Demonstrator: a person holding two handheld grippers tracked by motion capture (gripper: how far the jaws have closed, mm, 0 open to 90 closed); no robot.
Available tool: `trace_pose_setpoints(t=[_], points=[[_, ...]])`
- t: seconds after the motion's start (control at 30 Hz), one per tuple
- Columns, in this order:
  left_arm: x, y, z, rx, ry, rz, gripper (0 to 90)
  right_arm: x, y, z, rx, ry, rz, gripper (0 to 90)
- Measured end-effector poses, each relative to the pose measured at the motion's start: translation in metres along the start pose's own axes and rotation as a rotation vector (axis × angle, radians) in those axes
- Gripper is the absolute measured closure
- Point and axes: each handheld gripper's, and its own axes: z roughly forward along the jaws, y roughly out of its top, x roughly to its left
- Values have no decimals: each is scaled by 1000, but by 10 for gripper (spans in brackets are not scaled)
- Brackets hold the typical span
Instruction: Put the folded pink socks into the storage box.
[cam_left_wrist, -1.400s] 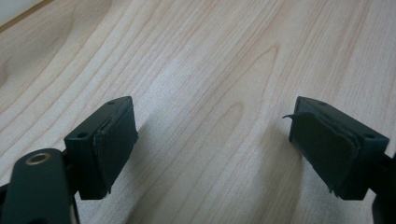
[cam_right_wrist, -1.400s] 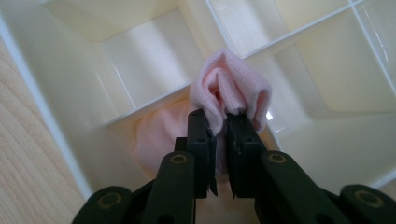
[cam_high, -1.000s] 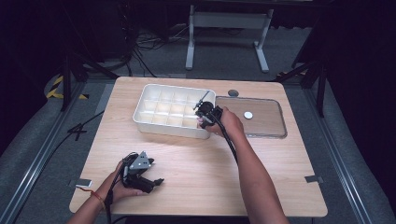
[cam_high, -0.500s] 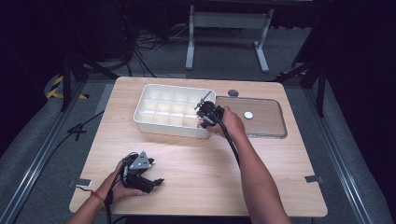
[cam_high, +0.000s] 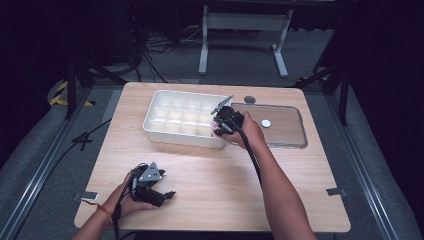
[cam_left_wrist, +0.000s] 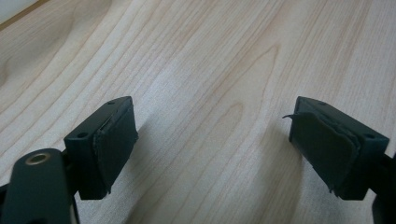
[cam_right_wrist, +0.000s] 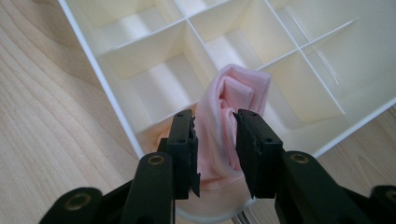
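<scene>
A white compartment tray (cam_high: 150, 125) (cam_right_wrist: 107, 88) stands on the wooden table. My right gripper (cam_high: 220, 127) (cam_right_wrist: 215, 119) hangs over the tray's near right corner. A rolled pink cloth (cam_right_wrist: 243, 88) (cam_high: 215, 133) stands between its jaws and reaches into a corner compartment. These jaws have just been opening, and both pads still touch the cloth's sides. My left gripper (cam_high: 167, 195) (cam_left_wrist: 212, 126) rests low over bare wood near the table's front left, with its jaws wide apart and nothing between them.
A clear lid (cam_high: 285, 135) with a white round knob (cam_high: 266, 123) lies flat to the right of the tray. A small dark disc (cam_high: 249, 99) sits behind it. The tray's other compartments look empty. Bare wood spreads between the two hands.
The right gripper has lifted slightly above the tray's corner. The left hand and its gripper have stayed where they were.
</scene>
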Motion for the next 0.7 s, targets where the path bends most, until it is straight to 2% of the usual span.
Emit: trace_pose_setpoints(t=[0.17,0.5,0.7], points=[[0,0,0,0,0,0,152,2,-3,-9,-30,-9,-23,674],[0,0,0,6,-2,1,152,4,-14,-30,-83,-27,-5,625],[0,0,0,3,0,3,152,5,-24,-40,-101,-39,-11,601]])
